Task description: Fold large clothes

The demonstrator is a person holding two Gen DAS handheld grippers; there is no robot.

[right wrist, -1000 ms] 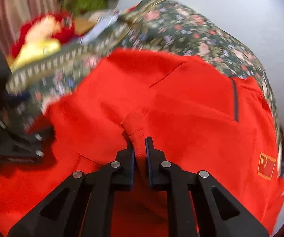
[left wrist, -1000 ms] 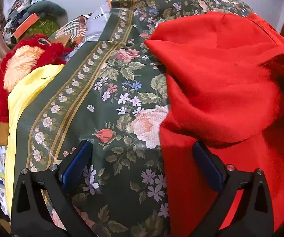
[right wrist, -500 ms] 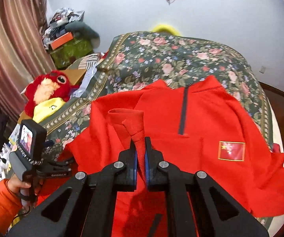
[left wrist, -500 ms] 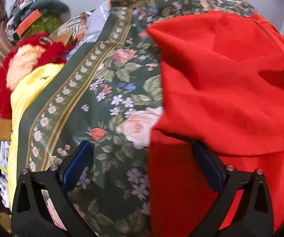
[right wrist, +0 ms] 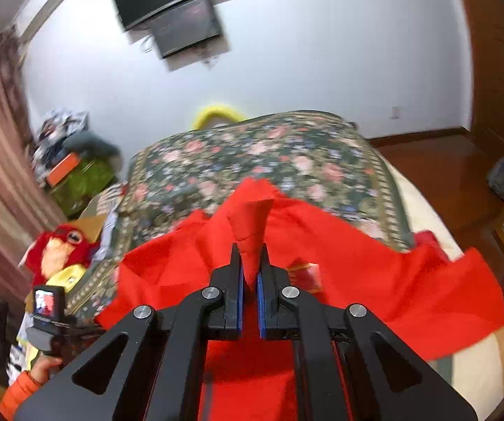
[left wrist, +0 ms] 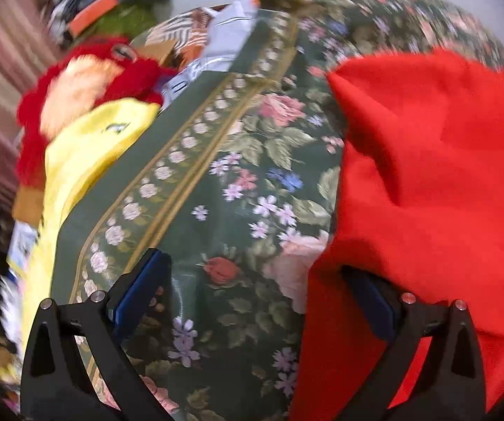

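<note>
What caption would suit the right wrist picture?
Right gripper pinches a fold of the red garment above the floral bedspread.

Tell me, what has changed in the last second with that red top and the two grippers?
The right gripper, shut on a fold of the red top throughout, has lifted it up off the floral bedspread, so the cloth now hangs bunched. The left gripper stayed open, low at the top's edge, holding nothing. The plush toy has not moved.

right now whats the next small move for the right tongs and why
Probably carry the pinched sleeve across and lay it on the red garment. The right tongs are shut on a lifted sleeve; the left tongs are open at the garment's edge.
</note>
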